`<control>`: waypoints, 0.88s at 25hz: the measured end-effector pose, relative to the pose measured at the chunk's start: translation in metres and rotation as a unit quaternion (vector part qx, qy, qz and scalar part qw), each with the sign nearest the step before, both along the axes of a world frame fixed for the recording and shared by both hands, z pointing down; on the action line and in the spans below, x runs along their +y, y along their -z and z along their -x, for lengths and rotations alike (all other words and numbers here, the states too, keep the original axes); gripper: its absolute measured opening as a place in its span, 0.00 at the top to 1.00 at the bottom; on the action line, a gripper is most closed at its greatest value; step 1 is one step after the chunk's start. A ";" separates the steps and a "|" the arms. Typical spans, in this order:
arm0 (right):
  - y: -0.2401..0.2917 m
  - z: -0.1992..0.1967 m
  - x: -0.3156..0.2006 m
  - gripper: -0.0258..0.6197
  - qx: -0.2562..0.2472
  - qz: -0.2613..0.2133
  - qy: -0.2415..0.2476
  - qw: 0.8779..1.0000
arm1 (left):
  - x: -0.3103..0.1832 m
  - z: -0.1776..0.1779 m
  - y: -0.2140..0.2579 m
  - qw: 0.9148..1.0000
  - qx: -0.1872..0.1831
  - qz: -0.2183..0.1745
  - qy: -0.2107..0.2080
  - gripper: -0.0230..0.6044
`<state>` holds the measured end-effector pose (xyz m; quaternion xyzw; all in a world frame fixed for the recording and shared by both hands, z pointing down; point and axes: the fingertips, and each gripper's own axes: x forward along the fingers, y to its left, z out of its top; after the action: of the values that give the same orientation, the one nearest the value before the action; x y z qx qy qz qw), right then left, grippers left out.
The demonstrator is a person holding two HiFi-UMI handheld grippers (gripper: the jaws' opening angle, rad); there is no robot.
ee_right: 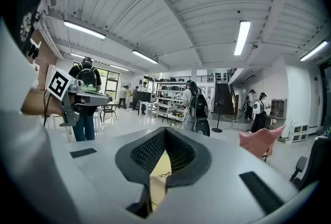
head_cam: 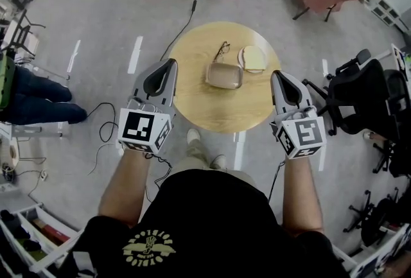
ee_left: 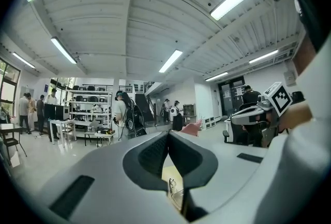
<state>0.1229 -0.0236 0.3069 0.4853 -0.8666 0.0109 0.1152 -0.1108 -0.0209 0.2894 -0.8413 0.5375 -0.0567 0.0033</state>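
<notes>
Round table (head_cam: 192, 97), glasses (ee_left: 171, 185) partly hidden behind closed left hand-held gripper (ee_left: 168, 134)

**Table contents mostly screened by the jaws**

In the left gripper view, only a sliver of the table (ee_left: 168, 172) and part of the glasses (ee_left: 172, 187) are seen through the slot below the left gripper's (ee_left: 168, 134) touching tips. In the right gripper view, the right gripper (ee_right: 164, 130) leaves just a strip of table, a corner of the case (ee_right: 155, 189) and a thin trace of the glasses exposed. In the head view, the pale item (head_cam: 253, 58) beside the case is too small to be identified.
</notes>
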 end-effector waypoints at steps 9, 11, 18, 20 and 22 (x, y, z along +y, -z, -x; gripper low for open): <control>-0.003 0.019 -0.031 0.94 -0.003 0.006 -0.010 1.000 | -0.035 0.022 -0.003 1.000 -0.001 0.004 -0.009 0.94; -0.006 0.024 -0.037 0.94 -0.005 0.009 -0.013 1.000 | -0.043 0.027 -0.006 1.000 -0.001 0.008 -0.011 0.94; -0.005 0.026 -0.057 0.94 -0.006 0.009 -0.027 1.000 | -0.065 0.027 -0.015 0.999 -0.002 0.018 -0.030 0.94; -0.004 0.026 -0.062 0.94 -0.006 0.009 -0.033 0.999 | -0.073 0.026 -0.015 0.999 0.000 0.019 -0.037 0.94; -0.004 0.025 -0.067 0.94 -0.005 0.008 -0.036 0.999 | -0.081 0.024 -0.015 0.999 0.001 0.018 -0.041 0.94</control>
<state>0.0980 -0.0911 0.3105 0.5156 -0.8488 0.0244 0.1143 -0.1347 -0.1018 0.3041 -0.8629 0.5011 -0.0652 -0.0106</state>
